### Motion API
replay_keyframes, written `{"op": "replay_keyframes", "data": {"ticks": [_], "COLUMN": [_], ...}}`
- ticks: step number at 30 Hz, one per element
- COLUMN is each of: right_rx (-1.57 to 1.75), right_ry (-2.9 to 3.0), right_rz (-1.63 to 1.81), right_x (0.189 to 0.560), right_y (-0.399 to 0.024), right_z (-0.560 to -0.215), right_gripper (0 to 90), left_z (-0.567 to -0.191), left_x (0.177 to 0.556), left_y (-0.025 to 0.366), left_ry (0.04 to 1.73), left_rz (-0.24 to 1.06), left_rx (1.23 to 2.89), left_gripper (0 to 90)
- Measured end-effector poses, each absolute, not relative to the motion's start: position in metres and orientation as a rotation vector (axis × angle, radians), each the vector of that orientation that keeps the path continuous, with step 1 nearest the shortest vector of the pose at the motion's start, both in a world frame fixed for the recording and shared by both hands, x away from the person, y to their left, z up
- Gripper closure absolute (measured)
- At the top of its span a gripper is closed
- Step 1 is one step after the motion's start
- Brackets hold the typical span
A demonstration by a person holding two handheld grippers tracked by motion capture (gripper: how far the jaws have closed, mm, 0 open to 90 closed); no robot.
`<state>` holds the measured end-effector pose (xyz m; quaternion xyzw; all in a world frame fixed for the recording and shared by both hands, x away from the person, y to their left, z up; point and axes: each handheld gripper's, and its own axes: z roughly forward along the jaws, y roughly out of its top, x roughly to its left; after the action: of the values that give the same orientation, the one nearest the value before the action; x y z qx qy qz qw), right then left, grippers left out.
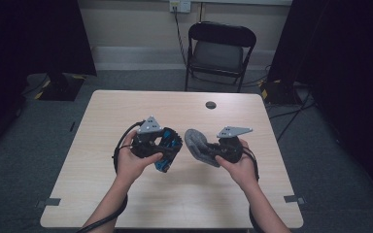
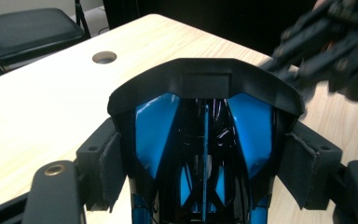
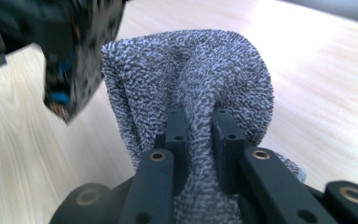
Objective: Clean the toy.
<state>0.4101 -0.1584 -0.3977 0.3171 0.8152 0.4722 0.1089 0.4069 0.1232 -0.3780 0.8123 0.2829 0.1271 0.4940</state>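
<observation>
Above the counter (image 1: 126,111), the left hand-held gripper (image 1: 167,145) clamps a black-and-blue shoe (image 2: 205,126) steady while the right hand-held gripper (image 1: 212,149), just beside it, pinches a grey cloth (image 3: 191,79), probably for wiping.

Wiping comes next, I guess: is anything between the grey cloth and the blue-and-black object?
Nothing visible. The grey cloth, pinched in the right gripper, faces the blue-and-black object held by the left gripper, with just open air above the table between them.
</observation>
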Motion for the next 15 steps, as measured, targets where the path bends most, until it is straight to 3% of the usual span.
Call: {"op": "replay_keyframes", "data": {"ticks": [15], "right_rx": [0.925], "right_ry": [2.325], "right_rz": [1.468], "right_x": [0.414], "right_y": [-0.162], "right_z": [-0.368], "right_gripper": [79.2], "left_z": [-0.395], "left_x": [0.404], "left_y": [0.118], "left_ry": [0.693], "left_rz": [0.279], "left_rx": [1.988], "left_gripper": [25.4]}}
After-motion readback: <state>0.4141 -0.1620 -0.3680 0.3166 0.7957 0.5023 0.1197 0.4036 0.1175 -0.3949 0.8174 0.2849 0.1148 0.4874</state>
